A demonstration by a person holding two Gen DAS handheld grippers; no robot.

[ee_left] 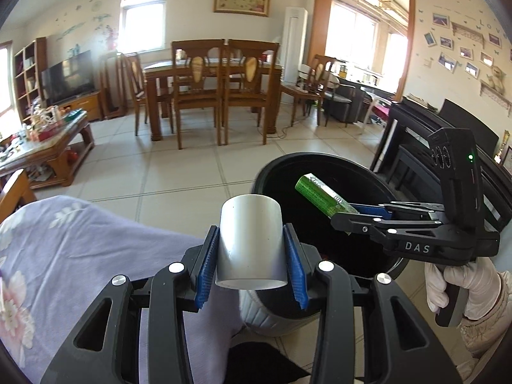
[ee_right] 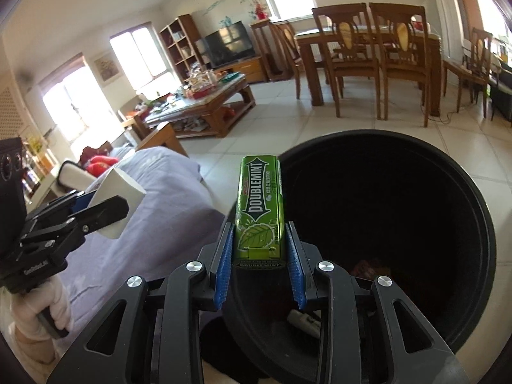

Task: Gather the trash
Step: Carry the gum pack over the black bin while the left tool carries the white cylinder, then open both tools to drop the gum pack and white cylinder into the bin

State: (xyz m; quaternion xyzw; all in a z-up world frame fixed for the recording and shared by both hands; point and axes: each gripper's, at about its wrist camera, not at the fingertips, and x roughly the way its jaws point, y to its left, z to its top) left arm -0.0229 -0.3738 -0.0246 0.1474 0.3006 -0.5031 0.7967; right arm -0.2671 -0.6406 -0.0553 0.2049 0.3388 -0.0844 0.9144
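Beside the lilac flowered sofa cover (ee_left: 96,249) stands my black trash bin (ee_right: 473,211), its wide mouth open and a few scraps already lying at the bottom, so I judge some collecting is done. My right gripper (ee_right: 260,252) is clamped on a green Doublemint gum pack (ee_right: 258,204), held over the near rim of the bin and seemingly about ready to drop. My left gripper (ee_left: 252,256) is squeezing a white paper cup (ee_left: 251,240) upside down, near the bin's edge but not clearly over the mouth. Both pieces have yet to go in, and I cannot tell what else lies around.
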